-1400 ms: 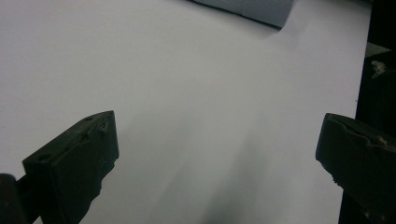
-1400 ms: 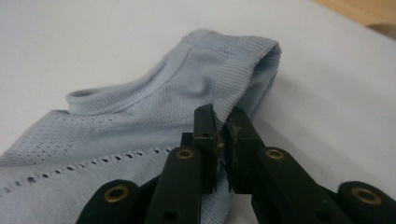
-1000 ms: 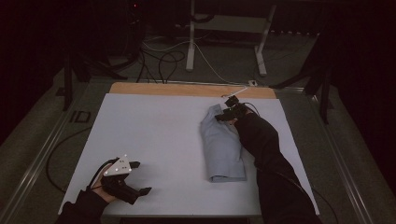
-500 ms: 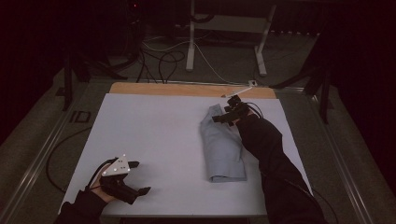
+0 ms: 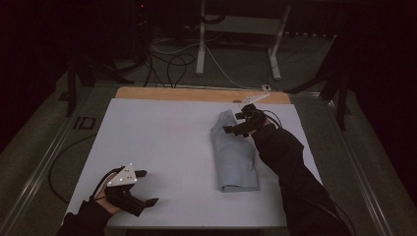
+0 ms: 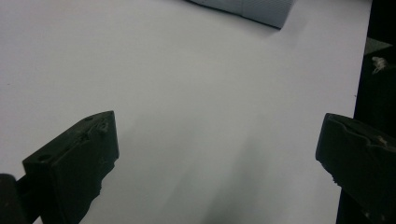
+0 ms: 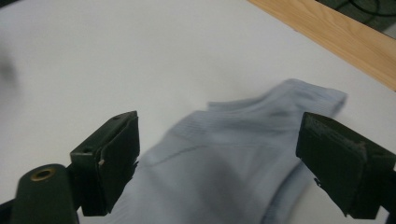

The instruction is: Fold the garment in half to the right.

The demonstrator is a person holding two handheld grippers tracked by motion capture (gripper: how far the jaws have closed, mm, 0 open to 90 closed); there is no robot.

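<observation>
R tongs [image 5: 239, 123] lifted, open, above sock [image 5: 235, 153]

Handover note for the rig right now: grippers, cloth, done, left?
Right gripper: jaws have just been opening, now wide apart, nothing between them, above the far end of the light blue garment.
Left gripper: open, nothing in it, at the near left of the white table.
Garment: folded into a long strip, lying flat right of centre.
Done: looks folded lengthwise and let go.
Left: probably one more fold end to end; judge from how it lies.
</observation>
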